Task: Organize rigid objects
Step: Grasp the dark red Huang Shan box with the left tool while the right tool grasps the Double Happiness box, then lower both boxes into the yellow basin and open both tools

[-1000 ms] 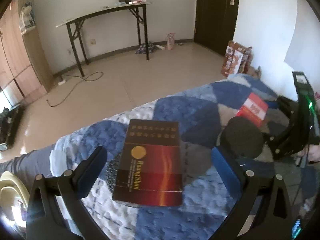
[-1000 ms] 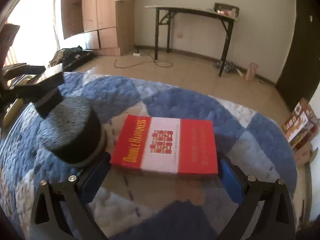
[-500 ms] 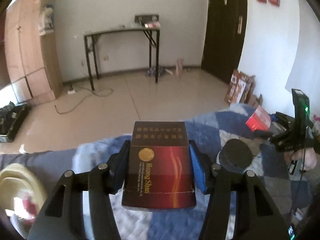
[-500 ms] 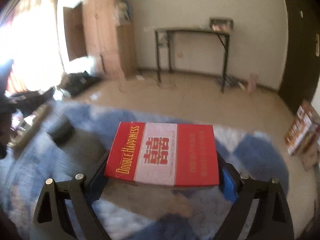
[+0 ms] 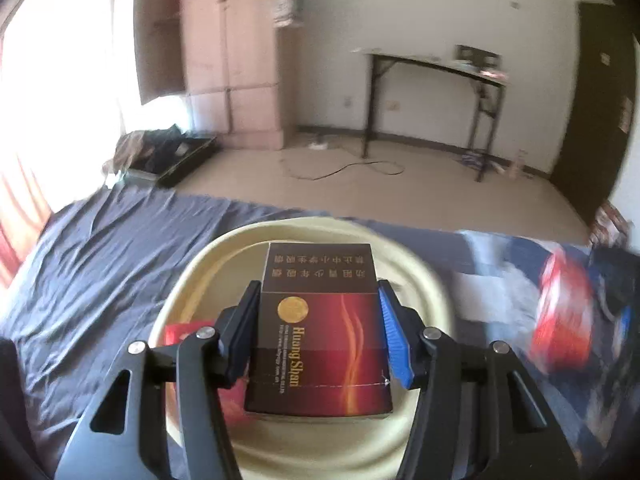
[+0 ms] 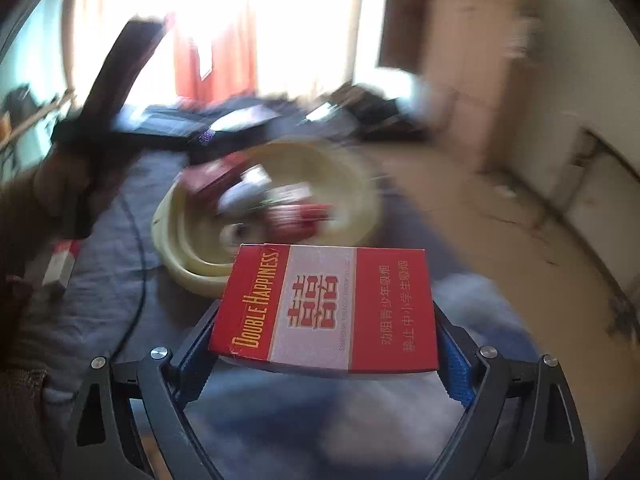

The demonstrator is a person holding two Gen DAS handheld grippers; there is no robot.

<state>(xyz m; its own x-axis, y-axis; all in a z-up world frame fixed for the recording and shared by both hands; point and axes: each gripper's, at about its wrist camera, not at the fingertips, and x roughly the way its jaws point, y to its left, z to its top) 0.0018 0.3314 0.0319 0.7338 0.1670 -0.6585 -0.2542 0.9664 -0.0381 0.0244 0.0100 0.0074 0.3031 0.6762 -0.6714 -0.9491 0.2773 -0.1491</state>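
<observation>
Both boxes now lifted off the quilt: dark box [image 5: 320, 328] clamped in left gripper [image 5: 318, 334] over the basin [image 5: 192, 276]; red box [image 6: 326, 310] clamped in right gripper [image 6: 324, 340], short of it (blurred). Release probably next.

The dark box [image 5: 320, 320] looks like glossy printed card, and so does the red box [image 6: 324, 312]. The basin [image 5: 400, 432] is smooth cream plastic with a soft sheen. The sheet [image 5: 100, 260] is matt, creased grey cloth. The left gripper [image 5: 318, 334] is matt black plastic with bright metal screws and a ribbed blue pad.
</observation>
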